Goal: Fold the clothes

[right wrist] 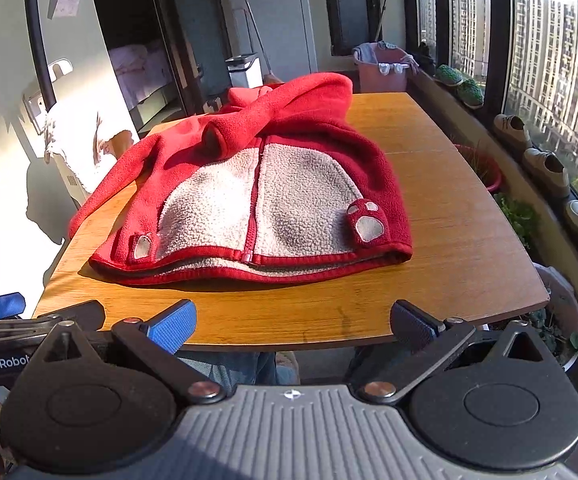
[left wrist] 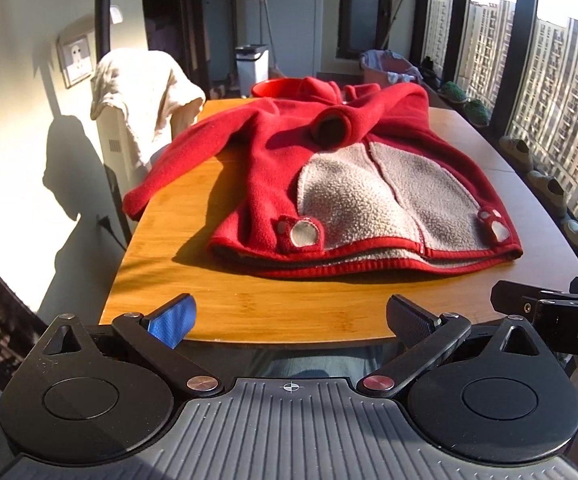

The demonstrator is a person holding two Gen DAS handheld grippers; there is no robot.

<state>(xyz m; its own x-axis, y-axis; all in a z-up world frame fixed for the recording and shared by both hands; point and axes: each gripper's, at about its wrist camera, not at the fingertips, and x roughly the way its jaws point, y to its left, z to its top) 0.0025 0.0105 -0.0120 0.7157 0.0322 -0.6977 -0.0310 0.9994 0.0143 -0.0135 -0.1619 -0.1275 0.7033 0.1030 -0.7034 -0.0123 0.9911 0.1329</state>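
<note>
A red fleece jacket (left wrist: 273,168) with a grey-white front panel and paw patches lies on the wooden table (left wrist: 249,304), hem toward me; one sleeve is folded across the chest, the other stretches left. It also shows in the right wrist view (right wrist: 301,128) on the table (right wrist: 449,240). My left gripper (left wrist: 291,316) is open and empty at the table's near edge, short of the hem. My right gripper (right wrist: 293,322) is open and empty at the near edge too, beside the left one.
A pale cloth (left wrist: 141,84) hangs over a white unit left of the table. A pink basket of laundry (right wrist: 385,68) stands beyond the far end. Shoes (right wrist: 545,168) and potted plants (right wrist: 517,212) line the window ledge on the right.
</note>
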